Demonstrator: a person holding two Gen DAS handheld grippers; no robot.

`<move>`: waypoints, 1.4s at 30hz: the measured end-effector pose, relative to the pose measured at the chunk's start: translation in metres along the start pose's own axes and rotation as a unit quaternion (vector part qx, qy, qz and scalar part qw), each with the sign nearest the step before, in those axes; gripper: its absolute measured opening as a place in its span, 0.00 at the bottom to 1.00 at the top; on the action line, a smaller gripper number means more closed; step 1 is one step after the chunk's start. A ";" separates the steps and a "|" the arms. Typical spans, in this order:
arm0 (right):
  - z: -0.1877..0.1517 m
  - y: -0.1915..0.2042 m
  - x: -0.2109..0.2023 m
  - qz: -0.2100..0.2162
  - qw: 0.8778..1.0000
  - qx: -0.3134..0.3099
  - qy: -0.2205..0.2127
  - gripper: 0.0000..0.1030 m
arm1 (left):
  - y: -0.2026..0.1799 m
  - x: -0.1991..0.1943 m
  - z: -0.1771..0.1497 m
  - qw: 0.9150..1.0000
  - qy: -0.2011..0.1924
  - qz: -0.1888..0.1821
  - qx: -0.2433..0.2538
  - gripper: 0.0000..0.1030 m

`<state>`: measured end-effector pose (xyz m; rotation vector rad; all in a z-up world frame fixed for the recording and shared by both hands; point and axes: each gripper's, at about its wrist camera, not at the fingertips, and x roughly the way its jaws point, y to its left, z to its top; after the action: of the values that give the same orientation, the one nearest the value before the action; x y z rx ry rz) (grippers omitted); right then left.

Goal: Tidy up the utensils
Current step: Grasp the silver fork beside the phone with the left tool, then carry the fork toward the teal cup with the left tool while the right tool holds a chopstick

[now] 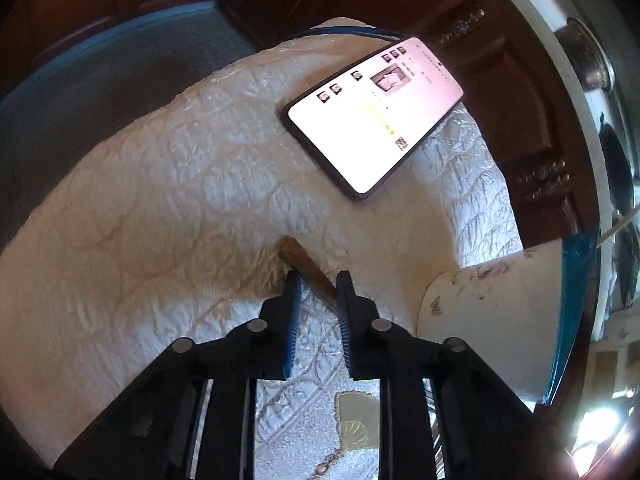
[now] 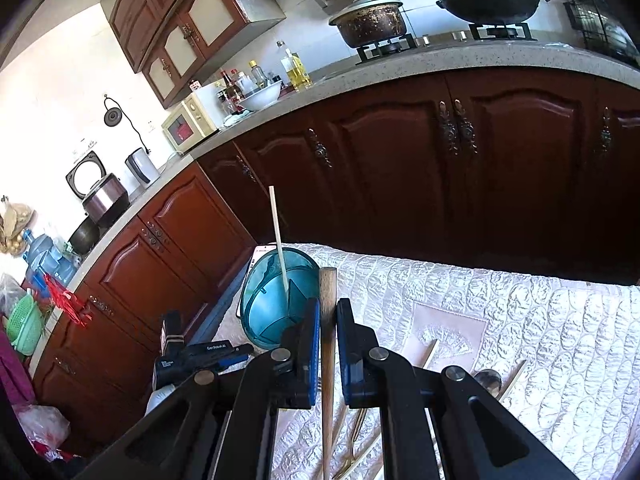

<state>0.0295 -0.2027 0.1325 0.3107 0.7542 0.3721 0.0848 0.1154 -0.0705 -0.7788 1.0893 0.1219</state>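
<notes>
Two grippers work over a white quilted cloth (image 1: 168, 184). The left gripper (image 1: 318, 284) points down at the cloth, its fingers drawn close on either side of a wooden stick (image 1: 306, 262) lying there; whether the pads press it I cannot tell. A lit phone (image 1: 374, 116) lies beyond. The right gripper (image 2: 328, 320) has its fingers clamped on a wooden handle (image 2: 328, 344). Ahead stands a blue cup (image 2: 272, 300) with one chopstick (image 2: 277, 232) upright in it, and more utensils (image 2: 490, 380) lie on the cloth
</notes>
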 end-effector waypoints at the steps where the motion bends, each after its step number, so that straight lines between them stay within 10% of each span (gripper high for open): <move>1: -0.001 0.000 0.000 0.001 1.000 -0.001 0.000 0.07 | 0.000 -0.004 0.001 1.000 0.001 -0.004 0.007 0.01; 10: -0.001 0.005 0.001 0.007 1.000 -0.004 -0.003 0.07 | -0.010 -0.030 -0.001 0.999 0.024 -0.045 0.019 0.00; 17: -0.004 0.006 -0.002 0.005 1.000 -0.007 0.000 0.07 | 0.002 -0.013 -0.003 0.998 0.011 -0.029 -0.058 0.43; 25: -0.004 -0.005 -0.002 0.005 1.000 0.009 0.001 0.07 | -0.016 0.009 0.001 0.998 -0.021 0.007 -0.064 0.42; 27: -0.005 -0.007 -0.001 0.005 1.000 0.010 0.001 0.07 | -0.016 0.013 0.005 0.998 -0.024 0.027 -0.057 0.16; 42: 0.003 0.013 -0.004 0.017 1.000 -0.014 -0.008 0.07 | -0.033 -0.090 -0.006 0.991 -0.005 -0.111 0.078 0.09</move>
<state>0.0261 -0.1931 0.1429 0.2994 0.7282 0.4113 0.0521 0.1122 0.0198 -0.7511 0.9827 -0.1467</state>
